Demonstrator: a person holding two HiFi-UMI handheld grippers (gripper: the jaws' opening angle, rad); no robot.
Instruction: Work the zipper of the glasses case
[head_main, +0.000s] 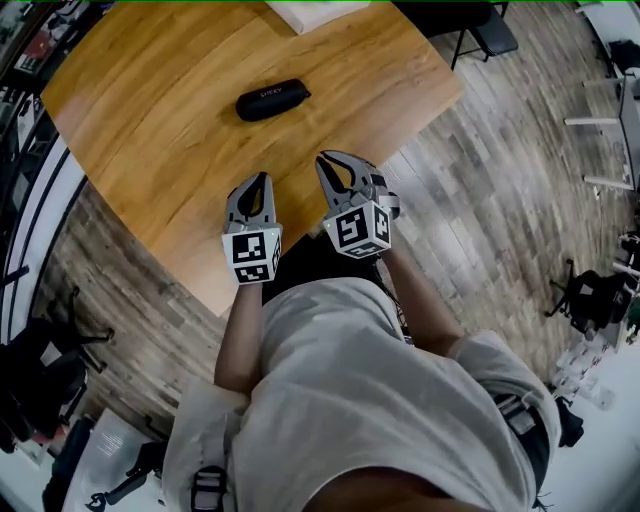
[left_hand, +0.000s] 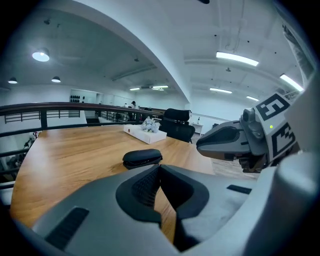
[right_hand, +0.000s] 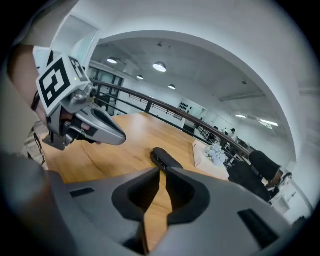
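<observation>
A black oblong glasses case (head_main: 272, 99) lies closed on the wooden table (head_main: 160, 120), well beyond both grippers. It also shows in the left gripper view as a dark glasses case (left_hand: 142, 158) and in the right gripper view as a glasses case (right_hand: 166, 159) ahead of the jaws. My left gripper (head_main: 258, 183) hovers over the table's near edge, shut and empty. My right gripper (head_main: 333, 163) is beside it, a little further forward, also shut with nothing in it.
A white box (head_main: 315, 12) with pale flowers sits at the table's far edge. Black office chairs (head_main: 480, 30) stand behind the table. The table's near edge runs diagonally just under the grippers, with tiled floor (head_main: 480, 230) to the right.
</observation>
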